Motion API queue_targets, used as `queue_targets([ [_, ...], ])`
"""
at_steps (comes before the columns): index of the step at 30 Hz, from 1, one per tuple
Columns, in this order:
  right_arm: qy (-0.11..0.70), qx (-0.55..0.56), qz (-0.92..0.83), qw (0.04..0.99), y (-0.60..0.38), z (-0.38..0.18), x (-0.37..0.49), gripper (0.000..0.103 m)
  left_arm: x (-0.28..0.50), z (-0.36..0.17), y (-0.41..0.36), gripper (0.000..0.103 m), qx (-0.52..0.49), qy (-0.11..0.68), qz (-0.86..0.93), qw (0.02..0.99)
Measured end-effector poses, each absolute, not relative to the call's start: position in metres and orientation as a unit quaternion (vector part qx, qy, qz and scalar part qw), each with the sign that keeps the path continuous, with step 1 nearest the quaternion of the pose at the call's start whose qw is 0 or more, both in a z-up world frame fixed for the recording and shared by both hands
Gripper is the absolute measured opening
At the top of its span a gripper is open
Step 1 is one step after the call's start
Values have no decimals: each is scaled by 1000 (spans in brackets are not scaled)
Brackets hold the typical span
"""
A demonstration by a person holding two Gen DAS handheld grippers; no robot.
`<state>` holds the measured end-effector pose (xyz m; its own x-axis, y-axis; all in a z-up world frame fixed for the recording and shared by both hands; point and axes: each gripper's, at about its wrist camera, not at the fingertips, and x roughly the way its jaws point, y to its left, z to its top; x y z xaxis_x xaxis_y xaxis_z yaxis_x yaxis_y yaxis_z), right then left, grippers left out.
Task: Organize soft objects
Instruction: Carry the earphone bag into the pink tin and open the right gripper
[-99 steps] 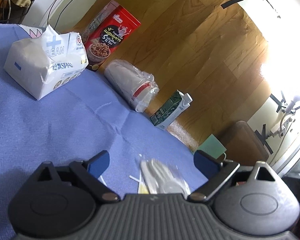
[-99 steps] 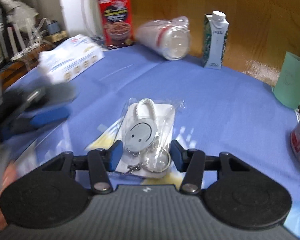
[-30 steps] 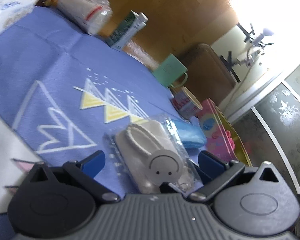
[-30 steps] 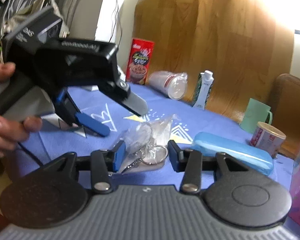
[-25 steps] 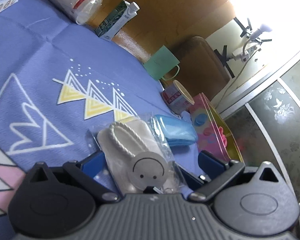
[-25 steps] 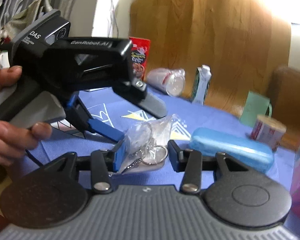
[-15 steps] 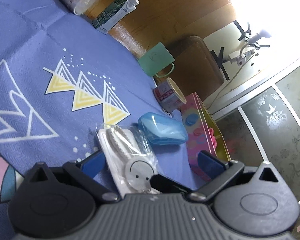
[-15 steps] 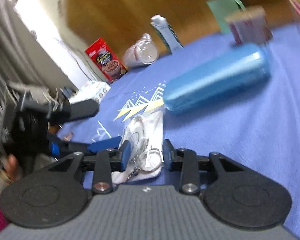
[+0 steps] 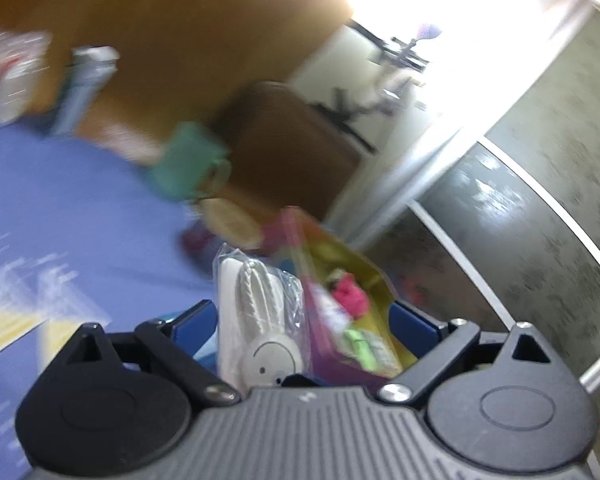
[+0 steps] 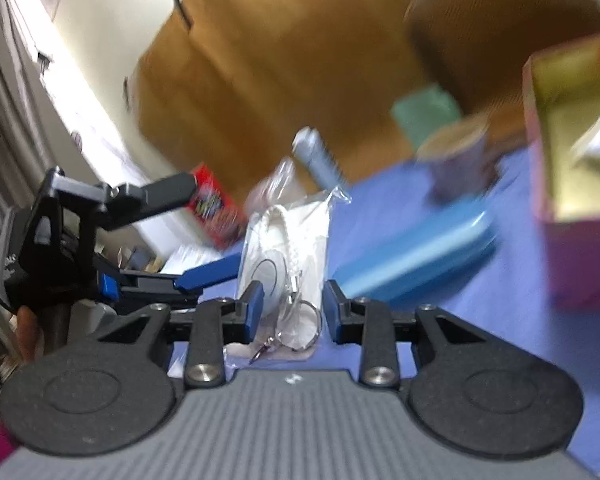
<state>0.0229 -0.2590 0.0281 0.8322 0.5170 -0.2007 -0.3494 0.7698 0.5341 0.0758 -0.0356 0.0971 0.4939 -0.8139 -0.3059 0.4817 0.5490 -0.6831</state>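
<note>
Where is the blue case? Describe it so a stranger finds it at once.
Start at the blue-purple tablecloth. Beside the pink box, in front of the paper cup, lies the blue case: long, rounded, light blue, lower than both.

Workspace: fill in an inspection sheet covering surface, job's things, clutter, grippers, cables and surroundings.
Surface: blue patterned tablecloth, blurred.
Job's things: clear plastic bag holding a white smiley keychain, lifted; open pink box with yellow lining, small items inside.
Clutter: light blue oblong case, green mug, paper cup, red cereal box.
Grippers: right gripper has just been closing, clamped on the bag. Left gripper has just been closing but is wide open, bag between its jaws, untouched.
Cables: nothing seen.
Surroundings: wooden floor, brown chair.
</note>
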Motion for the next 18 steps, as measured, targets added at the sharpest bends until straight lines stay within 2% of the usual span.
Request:
queue_targets([
  [5, 117, 248, 162, 948, -310, 39, -2, 35, 93, 114, -118, 97, -213, 314, -448, 809],
  [12, 88, 236, 48, 967, -369, 33, -10, 37, 118, 99, -217, 99, -161, 340, -464, 802],
  [15, 90, 153, -31, 984, -368, 28, 4, 47, 124, 88, -229, 99, -154, 360, -442, 807],
  [18, 68, 132, -60, 987, -379, 22, -4, 47, 121, 87, -216, 99, -160, 357, -445, 805],
])
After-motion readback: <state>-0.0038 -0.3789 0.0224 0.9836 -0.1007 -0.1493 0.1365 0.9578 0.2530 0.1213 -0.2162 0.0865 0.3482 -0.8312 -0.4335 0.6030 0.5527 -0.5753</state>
